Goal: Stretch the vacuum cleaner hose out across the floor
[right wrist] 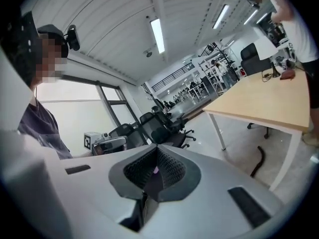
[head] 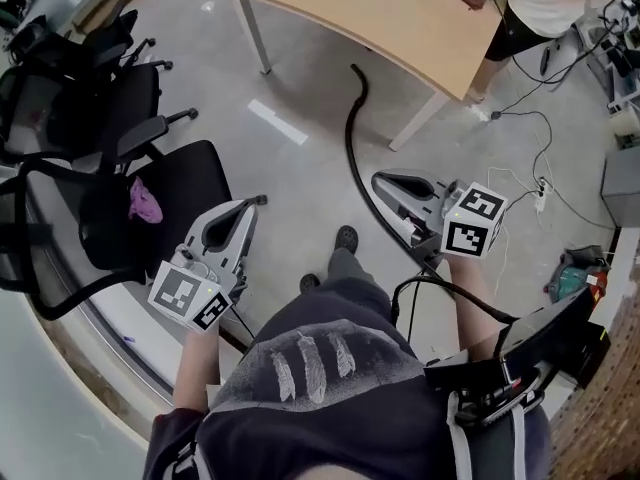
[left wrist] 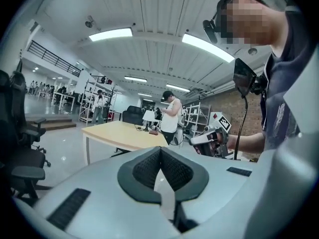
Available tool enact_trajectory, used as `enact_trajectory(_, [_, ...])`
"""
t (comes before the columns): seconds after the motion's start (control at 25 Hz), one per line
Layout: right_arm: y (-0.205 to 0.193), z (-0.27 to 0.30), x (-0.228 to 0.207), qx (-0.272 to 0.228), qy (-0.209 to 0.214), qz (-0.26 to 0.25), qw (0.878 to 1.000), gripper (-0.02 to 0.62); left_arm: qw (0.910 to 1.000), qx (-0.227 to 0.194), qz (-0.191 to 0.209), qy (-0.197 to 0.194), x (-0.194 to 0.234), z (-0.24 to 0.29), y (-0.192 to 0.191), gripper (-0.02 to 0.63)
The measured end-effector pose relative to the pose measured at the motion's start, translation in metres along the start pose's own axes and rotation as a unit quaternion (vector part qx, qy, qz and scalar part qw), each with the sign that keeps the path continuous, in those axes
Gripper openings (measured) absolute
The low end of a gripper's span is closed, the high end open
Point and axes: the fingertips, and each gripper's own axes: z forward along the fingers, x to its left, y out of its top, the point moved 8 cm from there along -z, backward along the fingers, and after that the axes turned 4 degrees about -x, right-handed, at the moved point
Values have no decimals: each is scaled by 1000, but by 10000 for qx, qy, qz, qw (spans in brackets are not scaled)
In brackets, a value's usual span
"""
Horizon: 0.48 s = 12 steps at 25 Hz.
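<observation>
Black, perhaps ribbed hose (head: 349, 133) on glossy floor (head: 300, 173); left gripper (head: 257, 201), right gripper (head: 377, 178) clenched empty.

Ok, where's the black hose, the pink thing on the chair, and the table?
hose (head: 349, 138): head view, the middle of its curved length.
pink thing (head: 144, 201): head view, its crumpled middle.
table (head: 380, 8): head view, a bare part of its wooden top.

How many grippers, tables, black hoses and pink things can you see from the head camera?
grippers: 2 (left gripper, right gripper)
table: 1
black hose: 1
pink thing: 1
total: 5
</observation>
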Motion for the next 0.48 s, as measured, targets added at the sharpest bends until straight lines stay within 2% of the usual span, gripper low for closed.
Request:
enact_trajectory(0.12, [3,2,-38,-22,-2,179,9998,3,9996,174,228,-65,4,46,10,6])
enact_trajectory(0.2, [2,4,-64,85,8,361,9993,3,9998,154,134,-60,8,75,15,6])
enact_trajectory(0.28, [-3,10,-87,347,46,477,9982,3,9999,120,-1,-43,12,99,19,6])
enact_trajectory(0.4, [-11,26,-117,773,209,611,9949,3,9997,200,142,37,17,130,20,6])
enact_trajectory(0.48, [-10,40,-133,880,310,720,9930,3,9995,263,156,51,20,144,13,6])
